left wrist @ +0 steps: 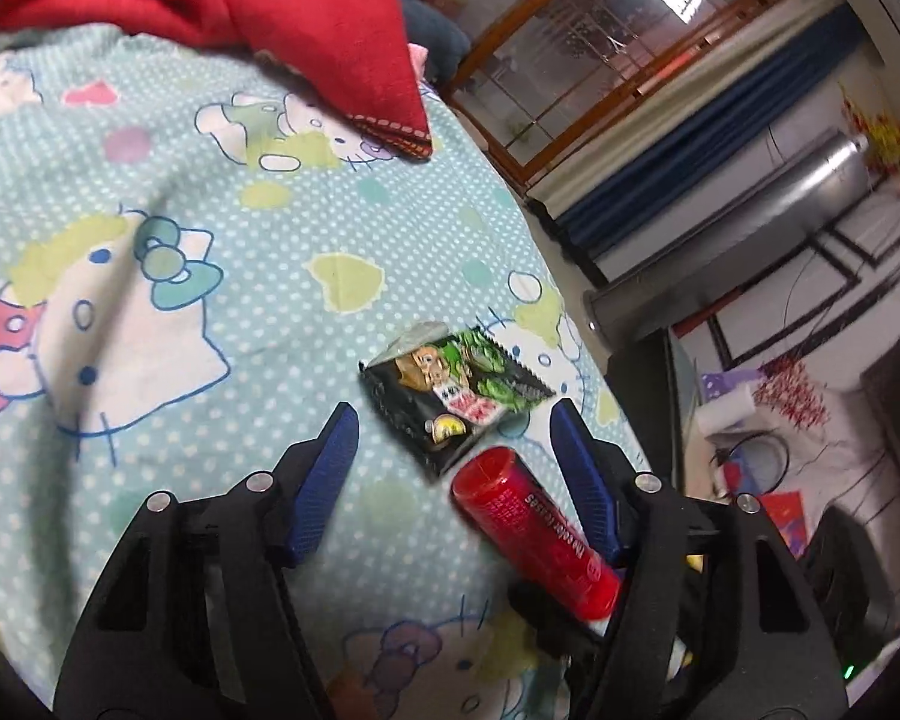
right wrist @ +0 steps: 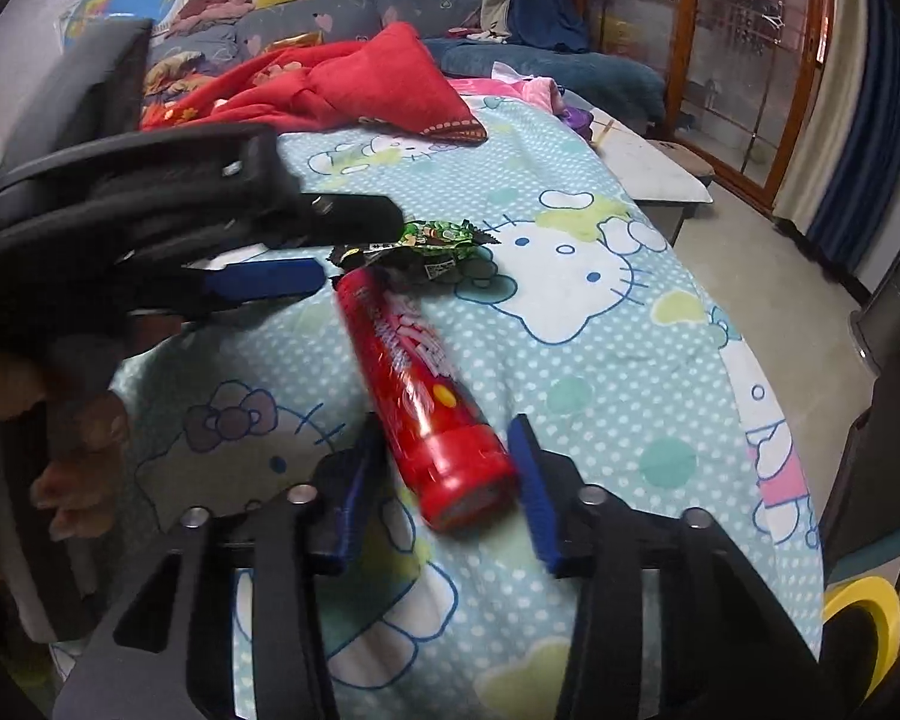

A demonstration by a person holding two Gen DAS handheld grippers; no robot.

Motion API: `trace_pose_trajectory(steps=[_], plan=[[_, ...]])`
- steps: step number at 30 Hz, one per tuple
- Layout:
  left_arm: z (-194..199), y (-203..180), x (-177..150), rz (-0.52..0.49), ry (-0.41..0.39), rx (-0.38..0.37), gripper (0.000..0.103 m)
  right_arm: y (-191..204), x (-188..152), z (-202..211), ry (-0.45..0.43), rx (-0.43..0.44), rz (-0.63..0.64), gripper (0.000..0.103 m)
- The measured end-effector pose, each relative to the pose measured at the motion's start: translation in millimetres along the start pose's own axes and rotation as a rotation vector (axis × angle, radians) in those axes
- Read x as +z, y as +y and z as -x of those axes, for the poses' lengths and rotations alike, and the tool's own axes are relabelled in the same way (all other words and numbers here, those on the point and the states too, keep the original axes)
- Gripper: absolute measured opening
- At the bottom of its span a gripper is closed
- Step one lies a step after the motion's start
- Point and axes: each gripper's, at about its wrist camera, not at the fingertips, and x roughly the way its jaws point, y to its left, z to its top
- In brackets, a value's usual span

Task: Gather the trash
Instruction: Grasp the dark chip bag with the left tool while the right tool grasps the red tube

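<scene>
A red candy tube (right wrist: 420,384) lies on the cartoon-cat bed sheet (right wrist: 600,360). Its near end sits between the blue pads of my right gripper (right wrist: 444,468), which press on both of its sides. A black and green snack wrapper (left wrist: 456,396) lies flat just past the tube's far end. My left gripper (left wrist: 453,426) stands open above the sheet. The wrapper's near edge and the tube's far end (left wrist: 498,492) are between its fingers, untouched. In the right wrist view the left gripper (right wrist: 360,249) comes in from the left, with the wrapper (right wrist: 444,240) at its tips.
A red blanket (left wrist: 258,6) is heaped at the far end of the bed. The bed's right edge drops to a bare floor (right wrist: 768,252) with a silver cylinder (left wrist: 738,228) and clutter. A person's hand (right wrist: 72,456) holds the left gripper. A yellow ring (right wrist: 864,612) sits low right.
</scene>
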Motion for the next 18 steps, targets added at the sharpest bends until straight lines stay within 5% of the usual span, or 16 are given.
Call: trace_pose_trajectory(steps=[9,18], plan=[[-12,2,6,0.038,0.015,0.043,0.021,8,-19,19,-0.014,0.034,-0.035,0.031],[4,10,-16,0.049,0.002,-0.001,0.01,8,-50,43,-0.05,0.041,-0.102,0.031]])
